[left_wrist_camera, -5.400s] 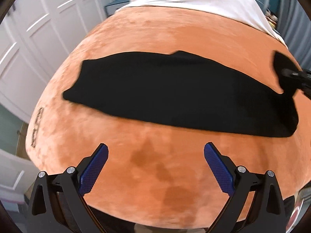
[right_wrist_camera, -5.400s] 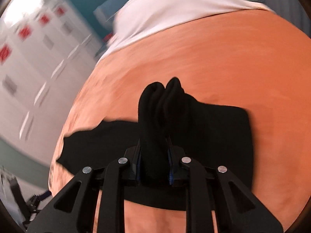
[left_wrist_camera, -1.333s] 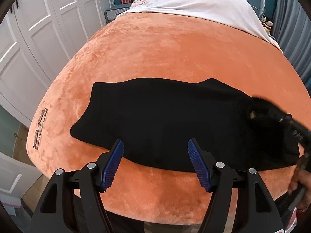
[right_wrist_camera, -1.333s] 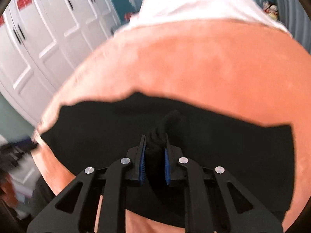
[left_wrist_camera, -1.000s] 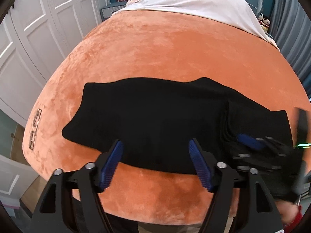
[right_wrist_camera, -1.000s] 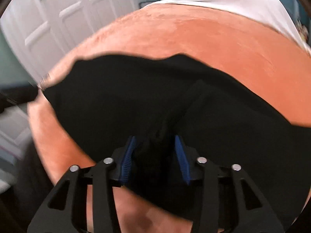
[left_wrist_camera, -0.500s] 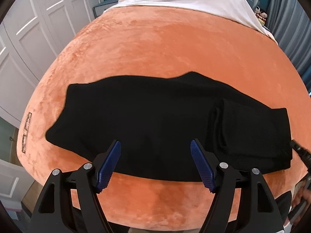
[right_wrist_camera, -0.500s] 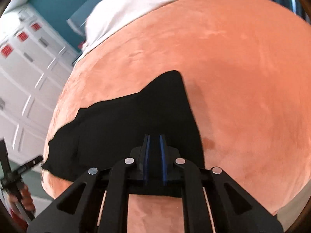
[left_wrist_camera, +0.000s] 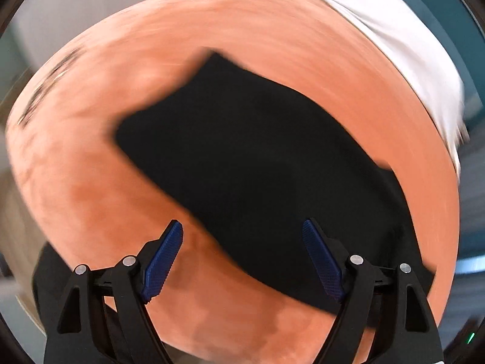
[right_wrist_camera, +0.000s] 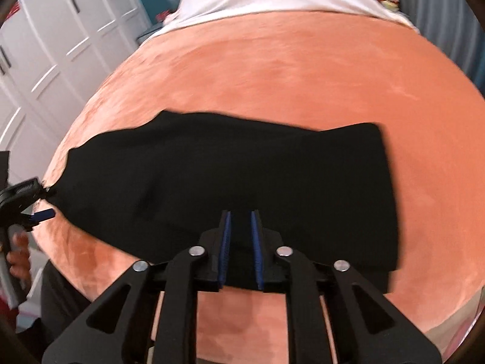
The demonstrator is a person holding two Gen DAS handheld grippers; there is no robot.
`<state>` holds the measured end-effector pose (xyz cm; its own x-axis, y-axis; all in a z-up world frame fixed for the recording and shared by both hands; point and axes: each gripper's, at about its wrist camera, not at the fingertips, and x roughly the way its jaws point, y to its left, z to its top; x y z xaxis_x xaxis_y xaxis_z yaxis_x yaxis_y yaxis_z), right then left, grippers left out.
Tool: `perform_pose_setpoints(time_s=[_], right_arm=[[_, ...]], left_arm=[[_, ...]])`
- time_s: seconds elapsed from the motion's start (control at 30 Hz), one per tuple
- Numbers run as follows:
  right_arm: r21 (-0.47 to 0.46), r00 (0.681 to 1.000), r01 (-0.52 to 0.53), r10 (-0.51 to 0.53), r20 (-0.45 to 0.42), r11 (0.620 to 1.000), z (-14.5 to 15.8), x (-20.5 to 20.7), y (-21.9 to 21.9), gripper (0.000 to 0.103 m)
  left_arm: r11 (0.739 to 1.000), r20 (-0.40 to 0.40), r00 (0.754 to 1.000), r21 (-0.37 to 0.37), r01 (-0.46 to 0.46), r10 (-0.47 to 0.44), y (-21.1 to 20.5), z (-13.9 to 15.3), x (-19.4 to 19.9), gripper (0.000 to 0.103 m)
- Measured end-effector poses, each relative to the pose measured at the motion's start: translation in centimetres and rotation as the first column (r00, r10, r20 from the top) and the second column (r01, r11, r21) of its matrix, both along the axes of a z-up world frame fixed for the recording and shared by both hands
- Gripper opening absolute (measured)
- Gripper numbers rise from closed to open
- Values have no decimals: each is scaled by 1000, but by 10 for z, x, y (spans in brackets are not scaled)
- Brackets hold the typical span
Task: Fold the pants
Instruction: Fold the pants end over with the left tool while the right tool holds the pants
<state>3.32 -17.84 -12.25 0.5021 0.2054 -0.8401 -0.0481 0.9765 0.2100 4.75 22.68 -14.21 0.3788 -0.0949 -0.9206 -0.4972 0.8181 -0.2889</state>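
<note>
left gripper [left_wrist_camera: 242, 248] jaws wide, empty; right gripper [right_wrist_camera: 241, 242] jaws nrly closed over black pants [right_wrist_camera: 242, 176].

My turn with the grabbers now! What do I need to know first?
Left tool: open, holding nothing, near the left end of the black fabric pants.
Right tool: pads nearly together over the pants' near edge; a grip is unclear.
The pants lie flat on the orange plush blanket, right end already folded over.
Left: fold the long left end across.
</note>
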Motion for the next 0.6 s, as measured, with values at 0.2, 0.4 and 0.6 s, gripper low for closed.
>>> perform_pose_setpoints(time_s=[0.2, 0.4, 0.6], right_arm=[[46, 999, -41, 42, -23, 998, -5, -5, 49, 44], [40, 999, -6, 8, -53, 999, -4, -8, 44, 48], [94, 994, 111, -110, -22, 989, 5, -19, -7, 58]], left_arm=[[994, -36, 993, 8, -112, 113, 68, -37, 18, 82], [999, 10, 1000, 41, -9, 8, 36, -16, 48, 14], [948, 215, 933, 201, 247, -289, -93, 94, 55, 14]])
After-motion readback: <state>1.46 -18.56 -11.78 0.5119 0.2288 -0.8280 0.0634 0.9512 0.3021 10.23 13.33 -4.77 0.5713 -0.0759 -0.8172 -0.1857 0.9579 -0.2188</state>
